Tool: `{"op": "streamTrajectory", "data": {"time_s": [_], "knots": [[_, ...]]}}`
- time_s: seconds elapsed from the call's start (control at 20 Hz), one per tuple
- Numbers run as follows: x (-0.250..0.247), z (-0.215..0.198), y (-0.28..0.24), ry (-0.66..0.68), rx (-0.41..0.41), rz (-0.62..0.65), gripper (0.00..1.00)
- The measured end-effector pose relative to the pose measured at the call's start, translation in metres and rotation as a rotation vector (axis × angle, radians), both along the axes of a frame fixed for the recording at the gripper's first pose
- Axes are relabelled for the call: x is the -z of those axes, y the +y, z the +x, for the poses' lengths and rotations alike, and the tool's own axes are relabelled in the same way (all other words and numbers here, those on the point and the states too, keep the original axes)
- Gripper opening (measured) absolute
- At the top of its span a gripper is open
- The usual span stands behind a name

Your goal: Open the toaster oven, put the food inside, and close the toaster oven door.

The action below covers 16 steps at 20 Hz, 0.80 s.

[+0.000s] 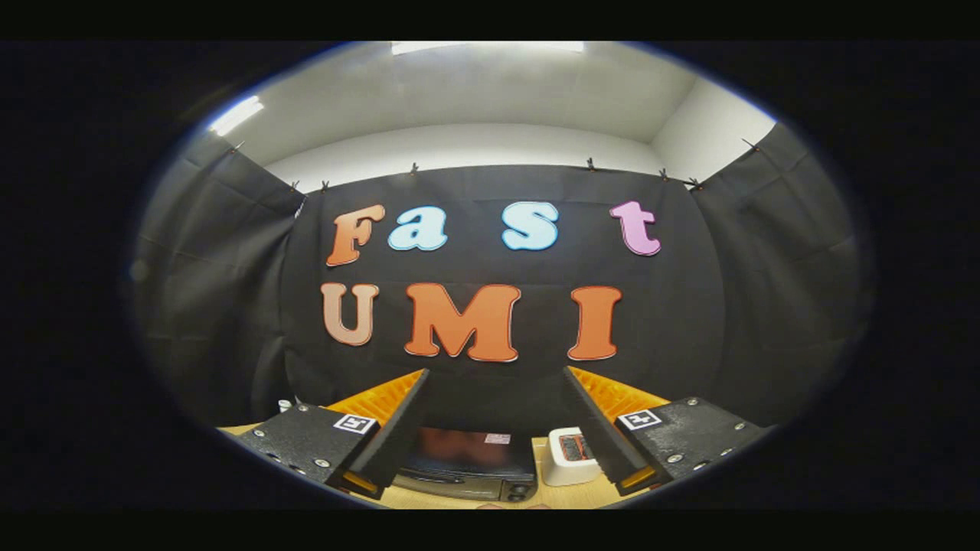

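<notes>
Gripper view: gripper [496, 428] low in frame, fingers spread wide, nothing held.
Toaster oven [468, 463]: lower centre, between the fingers and beyond them, dark top facing up, door looks closed.
White container [568, 458]: lower centre-right, just beside the oven, near the right finger.
Table [429, 499]: light wood, bottom of frame.
</notes>
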<state>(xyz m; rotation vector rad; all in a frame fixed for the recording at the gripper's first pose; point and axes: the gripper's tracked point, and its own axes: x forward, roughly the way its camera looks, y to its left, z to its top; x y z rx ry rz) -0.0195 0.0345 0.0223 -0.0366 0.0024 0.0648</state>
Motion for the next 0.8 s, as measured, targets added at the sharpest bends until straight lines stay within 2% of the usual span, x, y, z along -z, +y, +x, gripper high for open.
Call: {"op": "streamTrajectory", "data": {"time_s": [0.3, 0.8], "knots": [[0.008, -0.001, 0.003, 0.016, -0.013, 0.011, 0.99], [0.089, 0.01, 0.034, 0.198, -0.057, 0.032, 0.99]]}}
